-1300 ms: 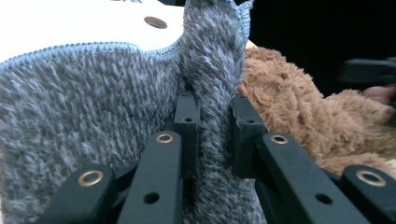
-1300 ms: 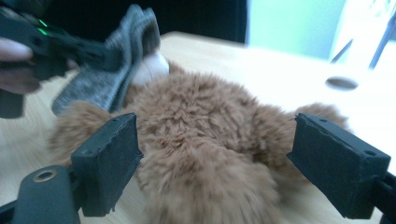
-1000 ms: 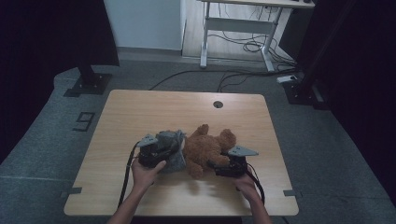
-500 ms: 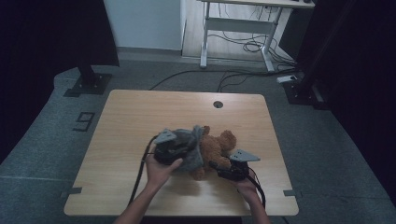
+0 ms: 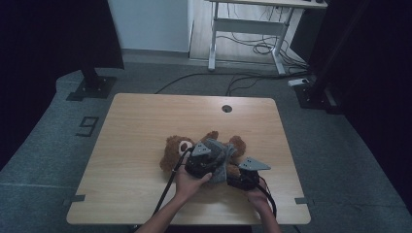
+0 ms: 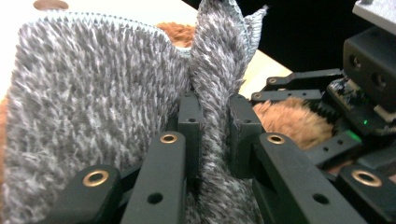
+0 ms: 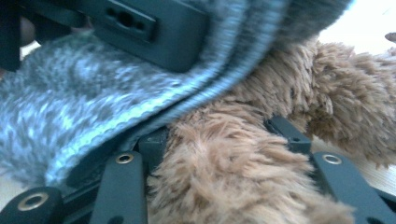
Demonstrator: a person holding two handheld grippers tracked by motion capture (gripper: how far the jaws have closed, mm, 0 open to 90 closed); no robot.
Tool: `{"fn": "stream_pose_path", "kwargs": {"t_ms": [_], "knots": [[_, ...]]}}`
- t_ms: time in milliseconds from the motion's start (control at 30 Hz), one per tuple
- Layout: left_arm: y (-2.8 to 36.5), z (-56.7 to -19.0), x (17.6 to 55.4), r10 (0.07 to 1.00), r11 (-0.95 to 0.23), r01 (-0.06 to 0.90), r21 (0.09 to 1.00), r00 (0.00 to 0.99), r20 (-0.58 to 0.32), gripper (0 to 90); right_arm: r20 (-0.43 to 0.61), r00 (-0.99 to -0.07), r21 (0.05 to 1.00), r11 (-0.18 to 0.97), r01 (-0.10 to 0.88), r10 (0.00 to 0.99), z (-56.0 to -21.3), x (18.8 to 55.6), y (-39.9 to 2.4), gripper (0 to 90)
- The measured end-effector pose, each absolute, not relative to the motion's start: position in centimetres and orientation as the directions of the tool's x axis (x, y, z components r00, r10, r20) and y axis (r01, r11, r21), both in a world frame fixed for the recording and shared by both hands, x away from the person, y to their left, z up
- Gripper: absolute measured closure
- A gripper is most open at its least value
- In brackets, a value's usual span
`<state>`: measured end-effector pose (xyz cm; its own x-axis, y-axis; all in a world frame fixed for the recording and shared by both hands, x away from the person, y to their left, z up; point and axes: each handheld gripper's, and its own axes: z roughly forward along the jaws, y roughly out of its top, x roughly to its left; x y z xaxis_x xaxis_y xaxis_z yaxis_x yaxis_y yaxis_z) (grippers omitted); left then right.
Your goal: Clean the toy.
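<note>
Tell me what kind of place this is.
Probably a lab or recording room: a bare wooden table on grey carpet, dark curtains at the sides, and a desk frame with loose cables behind.

The tabletop (image 5: 145, 126) lay bare left of and beyond the bear (image 5: 172, 150); the bear and its grey cloth (image 5: 221, 155) crowded the near right part.

In the high view the grey knit garment (image 5: 219, 156) and both grippers cover the teddy bear's (image 5: 173, 150) body, leaving its head and one limb toward the counter's (image 5: 145, 121) far edge. The right gripper (image 7: 224, 140) view is blurred, and fur hides its jaw tips. The picture's edges cut off the garment in the left gripper (image 6: 213, 126) view.
</note>
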<state>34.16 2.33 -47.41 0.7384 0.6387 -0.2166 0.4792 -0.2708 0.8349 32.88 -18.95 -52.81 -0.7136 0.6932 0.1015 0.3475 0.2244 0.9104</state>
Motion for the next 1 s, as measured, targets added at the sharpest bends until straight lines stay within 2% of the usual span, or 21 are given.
{"fn": "stream_pose_path", "kwargs": {"t_ms": [133, 300, 433, 533, 633, 800, 1000], "knots": [[3.4, -47.2, 33.7, 0.670, -0.281, 0.455, 0.845, 0.723, -0.166, 78.0, 0.108, -0.714, 0.910, 0.221, 0.352, 0.692, -52.9, 32.8, -19.2, 51.6], [6.5, -46.9, 34.2, 0.746, -0.277, 0.443, 0.852, 0.658, -0.100, 77.8, 0.114, -0.717, 0.911, 0.216, 0.352, 0.688, -53.0, 32.8, -19.6, 52.1], [9.7, -46.6, 34.9, 0.733, -0.202, 0.482, 0.853, 0.652, -0.195, 78.7, 0.113, -0.726, 0.911, 0.221, 0.349, 0.679, -53.1, 32.7, -19.6, 52.8], [11.2, -45.6, 34.6, 0.753, -0.159, 0.459, 0.874, 0.629, -0.194, 78.6, 0.114, -0.722, 0.910, 0.219, 0.351, 0.683, -53.1, 32.7, -19.6, 53.0], [13.2, -45.1, 35.1, 0.805, -0.122, 0.457, 0.881, 0.565, -0.181, 78.4, 0.122, -0.720, 0.910, 0.213, 0.356, 0.683, -53.1, 32.7, -19.8, 53.1], [16.1, -47.4, 37.0, 0.825, -0.105, 0.548, 0.830, 0.514, -0.235, 78.4, 0.130, -0.724, 0.909, 0.210, 0.361, 0.678, -53.3, 32.8, -19.8, 53.3], [17.9, -49.4, 37.9, 0.856, -0.109, 0.605, 0.789, 0.460, -0.234, 78.7, 0.133, -0.721, 0.908, 0.208, 0.363, 0.680, -53.3, 32.8, -19.6, 53.4]]}}
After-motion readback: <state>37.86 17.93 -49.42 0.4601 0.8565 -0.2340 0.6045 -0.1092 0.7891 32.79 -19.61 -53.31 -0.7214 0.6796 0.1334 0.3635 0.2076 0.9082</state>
